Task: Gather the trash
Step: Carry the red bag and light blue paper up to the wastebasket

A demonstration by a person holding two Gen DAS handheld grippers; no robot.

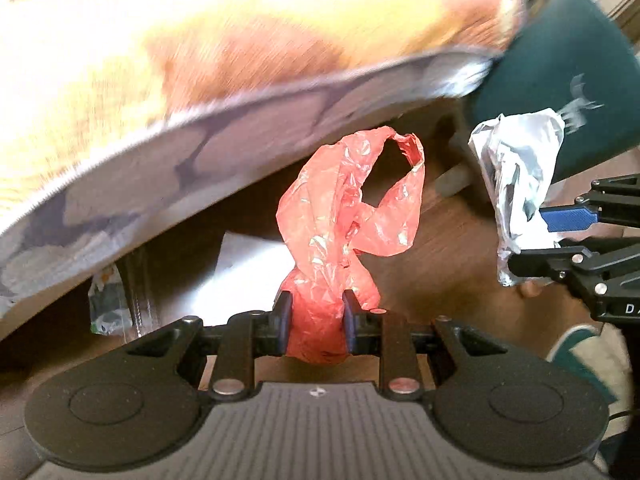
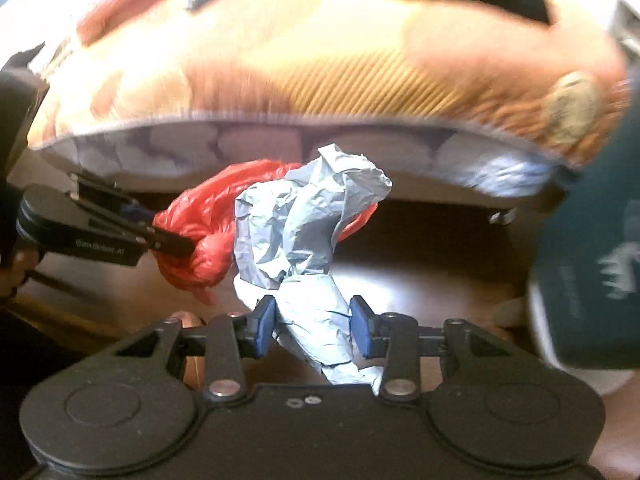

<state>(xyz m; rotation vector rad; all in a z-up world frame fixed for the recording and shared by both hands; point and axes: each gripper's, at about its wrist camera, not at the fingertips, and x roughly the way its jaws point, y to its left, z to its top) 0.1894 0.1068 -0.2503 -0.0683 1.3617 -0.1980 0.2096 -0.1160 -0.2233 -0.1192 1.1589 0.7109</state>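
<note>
A crumpled red plastic bag (image 1: 344, 216) hangs above the wooden floor, pinched at its lower end by my left gripper (image 1: 316, 316), which is shut on it. To its right, a crumpled pale grey paper wrapper (image 1: 516, 184) is held by my right gripper (image 1: 536, 240). In the right wrist view, the grey wrapper (image 2: 304, 232) stands up between the blue pads (image 2: 264, 324) of the right gripper (image 2: 313, 326), which press on its narrow lower part. The left gripper (image 2: 168, 240) with the red bag (image 2: 200, 228) shows at the left, just beside the wrapper.
A bed with an orange-yellow blanket (image 1: 200, 40) and a grey patterned mattress edge (image 1: 240, 128) fills the top. A dark green fabric thing (image 1: 568, 60) with a white animal print sits at right. A wrapper (image 1: 108, 300) and white sheet (image 1: 240, 264) lie under the bed. A shoe (image 1: 576, 344) is at lower right.
</note>
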